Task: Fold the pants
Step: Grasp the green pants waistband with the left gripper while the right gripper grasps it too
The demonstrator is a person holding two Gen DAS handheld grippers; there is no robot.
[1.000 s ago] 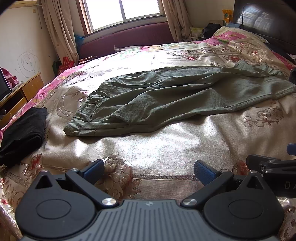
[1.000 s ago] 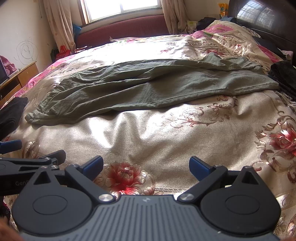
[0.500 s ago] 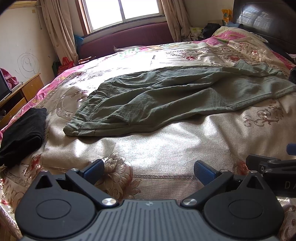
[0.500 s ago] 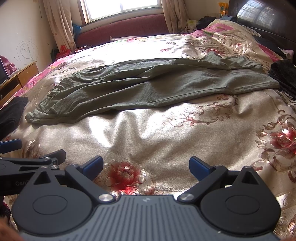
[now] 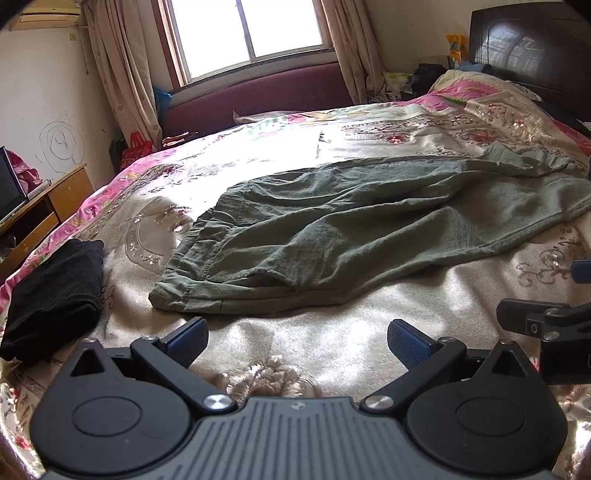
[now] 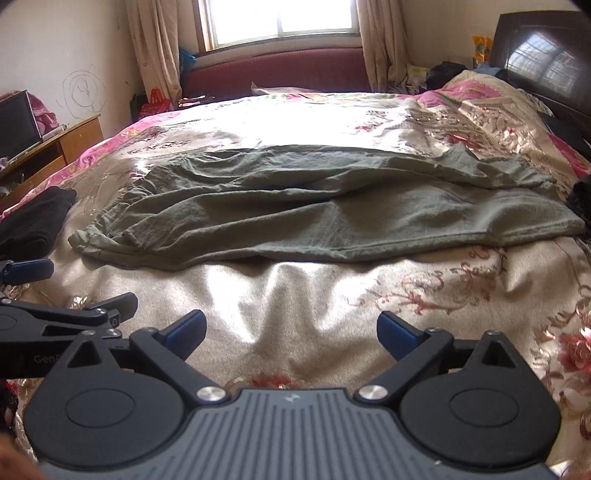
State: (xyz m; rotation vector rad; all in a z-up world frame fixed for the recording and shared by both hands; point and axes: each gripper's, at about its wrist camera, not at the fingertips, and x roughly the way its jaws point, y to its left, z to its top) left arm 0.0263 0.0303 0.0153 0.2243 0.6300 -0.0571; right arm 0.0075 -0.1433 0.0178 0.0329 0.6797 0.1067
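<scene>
Pants (image 5: 369, 229), grey-green, lie unfolded and wrinkled across the middle of the bed (image 5: 332, 339), waist end toward the left side and legs running to the right, one leg partly over the other. Left gripper (image 5: 297, 339) is released, its blue-padded fingers (image 5: 186, 339) spread wide w/ nothing between them; it hovers above the bedspread just in front of the waist end, not touching the pants. Right gripper (image 6: 288, 332) is also wide open and holds nothing, fingers (image 6: 395, 334) over bare bedspread in front of the mid part of the pants. Each gripper shows at the edge of the other's view, so they are side by side. On the left gripper's body, seen from the right wrist view, small white letters "Gen" can be read, the rest is cut off. A folded black garment (image 5: 51, 295) lies on the left edge of the bed, apart from the pants. Behind are a window (image 5: 251, 33) w/ curtains, a wood cabinet (image 5: 40, 214) at left and a dark headboard (image 5: 532, 55) at right.
</scene>
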